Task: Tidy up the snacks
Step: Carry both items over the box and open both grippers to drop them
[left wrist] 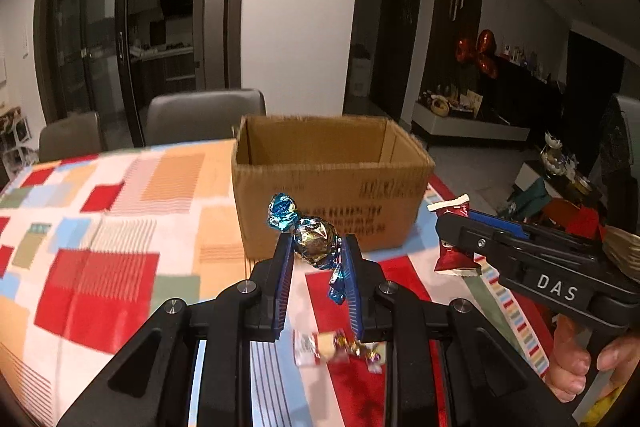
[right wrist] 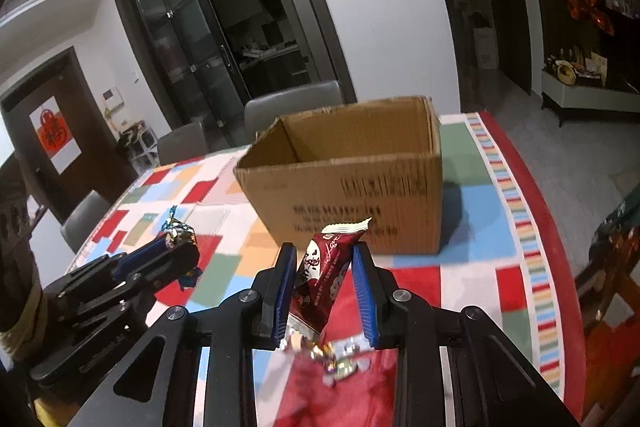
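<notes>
My left gripper is shut on a foil-wrapped candy, gold with blue twisted ends, held above the table. My right gripper is shut on a dark red snack packet with white edges. An open cardboard box stands just beyond both grippers; the box shows no contents from here. In the left wrist view the right gripper comes in from the right with the red packet. In the right wrist view the left gripper holds the candy at the left.
A patchwork tablecloth in red, white, orange and blue covers the table. Several small wrapped sweets lie on it below the grippers. Grey chairs stand behind the table. A person's hand grips the right handle. The table edge runs along the right.
</notes>
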{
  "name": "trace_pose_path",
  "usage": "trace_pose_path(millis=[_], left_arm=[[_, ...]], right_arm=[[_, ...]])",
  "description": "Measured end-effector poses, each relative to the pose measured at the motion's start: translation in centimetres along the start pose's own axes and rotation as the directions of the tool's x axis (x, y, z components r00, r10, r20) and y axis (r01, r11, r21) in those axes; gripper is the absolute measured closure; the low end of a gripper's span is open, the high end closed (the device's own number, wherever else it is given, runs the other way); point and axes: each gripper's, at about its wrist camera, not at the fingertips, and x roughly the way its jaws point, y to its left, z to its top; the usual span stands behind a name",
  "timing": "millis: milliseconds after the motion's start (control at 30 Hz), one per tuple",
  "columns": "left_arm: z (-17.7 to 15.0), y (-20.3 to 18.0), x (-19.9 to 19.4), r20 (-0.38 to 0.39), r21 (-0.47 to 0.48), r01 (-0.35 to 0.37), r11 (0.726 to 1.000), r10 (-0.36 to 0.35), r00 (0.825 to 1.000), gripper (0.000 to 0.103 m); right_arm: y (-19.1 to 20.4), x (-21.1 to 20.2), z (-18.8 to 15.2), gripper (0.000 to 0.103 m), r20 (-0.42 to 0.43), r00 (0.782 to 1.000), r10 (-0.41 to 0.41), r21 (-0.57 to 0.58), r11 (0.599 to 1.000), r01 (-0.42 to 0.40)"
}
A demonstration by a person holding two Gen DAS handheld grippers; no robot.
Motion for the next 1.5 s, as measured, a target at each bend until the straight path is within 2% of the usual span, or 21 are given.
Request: trace_pose_path(millis=[300, 667, 1100, 1167, 1233, 1300, 1500], left_arm=[[4.3, 1.2, 1.6, 0.032, 0.013, -0.003, 1.0, 0.002, 0.999, 0.078], [8.7, 2.2, 5.6, 0.027, 0.006, 0.021, 1.0, -0.021, 0.999, 0.078], [11.5, 2.7, 11.5, -0.071, -0.034, 0.08, 0.996, -0.082, 0.994, 0.078], [11.6, 2.6, 11.9, -0.076, -0.029, 0.059, 0.998, -0.061, 0.995, 0.07], [11.6, 2.5, 12.0, -0.074, -0.027, 0.027, 0.999, -0.029, 0.997, 0.049], [11.5, 2.5, 11.5, -0.063, -0.028, 0.018, 0.999, -0.02, 0.998, 0.049], [10.0, 1.8, 8.8, -0.02, 0.01, -0.034, 0.999, 0.034, 0.999, 0.046]], right_arm=[[0.1, 1.5, 3.9, 0.076, 0.032, 0.999, -0.016, -0.029, 0.999, 0.017], [-0.3, 3.9, 8.8, 0.076, 0.065, 0.997, -0.048, -0.051, 0.997, 0.051], [-0.9, 6.7, 11.5, 0.076, 0.047, 0.996, -0.071, -0.091, 0.993, 0.075], [-1.2, 7.2, 11.7, 0.076, 0.039, 0.996, -0.077, -0.09, 0.993, 0.081], [-1.5, 7.6, 11.8, 0.074, 0.03, 0.996, -0.089, -0.073, 0.993, 0.091], [-1.6, 7.7, 11.8, 0.063, 0.022, 0.995, -0.095, -0.066, 0.993, 0.096], [-2.0, 6.4, 10.1, 0.063, 0.02, 0.996, -0.088, -0.071, 0.993, 0.089]])
